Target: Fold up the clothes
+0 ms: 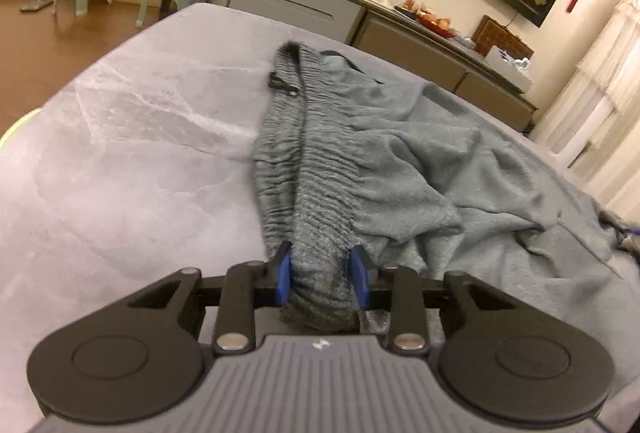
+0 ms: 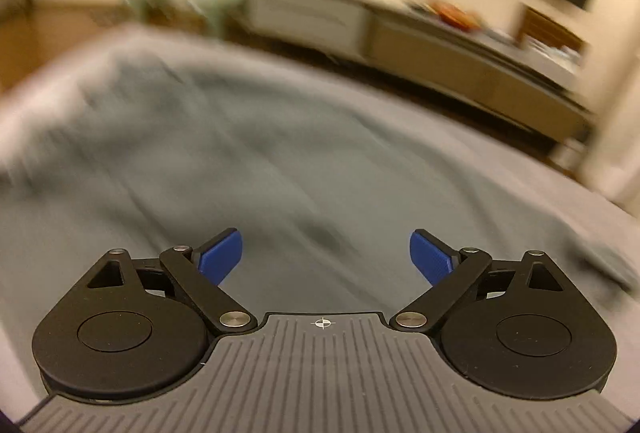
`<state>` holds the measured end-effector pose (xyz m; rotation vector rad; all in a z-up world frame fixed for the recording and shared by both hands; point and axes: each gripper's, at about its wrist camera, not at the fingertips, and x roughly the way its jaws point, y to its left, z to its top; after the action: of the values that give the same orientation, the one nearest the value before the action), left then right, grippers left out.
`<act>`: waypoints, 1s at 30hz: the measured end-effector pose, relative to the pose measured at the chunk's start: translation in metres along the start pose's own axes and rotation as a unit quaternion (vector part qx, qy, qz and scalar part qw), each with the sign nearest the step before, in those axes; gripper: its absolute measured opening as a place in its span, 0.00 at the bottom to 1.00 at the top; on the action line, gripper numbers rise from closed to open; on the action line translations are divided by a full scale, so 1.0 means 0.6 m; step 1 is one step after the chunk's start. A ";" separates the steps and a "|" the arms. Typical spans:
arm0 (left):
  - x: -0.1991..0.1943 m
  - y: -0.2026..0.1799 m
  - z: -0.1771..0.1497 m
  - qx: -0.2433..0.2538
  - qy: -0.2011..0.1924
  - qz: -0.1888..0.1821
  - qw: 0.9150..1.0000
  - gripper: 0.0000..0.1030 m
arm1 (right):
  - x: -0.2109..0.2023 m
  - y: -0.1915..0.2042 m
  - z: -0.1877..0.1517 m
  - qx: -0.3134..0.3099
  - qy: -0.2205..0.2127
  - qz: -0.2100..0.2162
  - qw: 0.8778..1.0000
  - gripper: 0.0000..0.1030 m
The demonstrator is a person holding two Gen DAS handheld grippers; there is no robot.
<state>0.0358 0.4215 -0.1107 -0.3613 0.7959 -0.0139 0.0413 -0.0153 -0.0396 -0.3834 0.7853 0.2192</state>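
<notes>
Jaws on the left gripper (image 1: 323, 279) were clamped on the near end of the garment's ribbed band (image 1: 308, 169); right gripper (image 2: 326, 259) jaws were spread wide, holding nothing. The garment (image 1: 400, 153), grey-teal knit, lay crumpled on the grey marbled table (image 1: 120, 137), with the band's long axis running straight away from the left jaws toward the far edge (small dark tab (image 1: 282, 85) near the far end). Rest of the fabric spilled off to the right of the band. Right wrist view was motion-blurred, but cloth (image 2: 280, 161) filled the area ahead of and below the open jaws, so the right was prob the nearer one to that loose bulk. Judgement: next grab likely falls to the right gripper, on the right-side fabric, w/ the left anchoring the band end.
</notes>
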 end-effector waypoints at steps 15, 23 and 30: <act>-0.026 0.037 0.008 -0.064 -0.009 0.123 0.990 0.29 | -0.033 -0.368 -0.342 0.242 0.100 -0.099 0.960 0.92; -0.114 -0.011 0.023 -0.025 -0.074 0.176 0.981 0.31 | -0.040 -0.399 -0.336 0.269 0.052 -0.101 0.956 0.85; -0.051 -0.089 0.116 0.041 -0.070 0.083 0.993 0.36 | 0.001 -0.351 -0.235 0.257 -0.003 -0.023 0.966 0.88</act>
<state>0.0695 0.3974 -0.0275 -0.2148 0.6819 0.1326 0.0208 -0.2650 -0.0776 0.0915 0.7944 -0.0313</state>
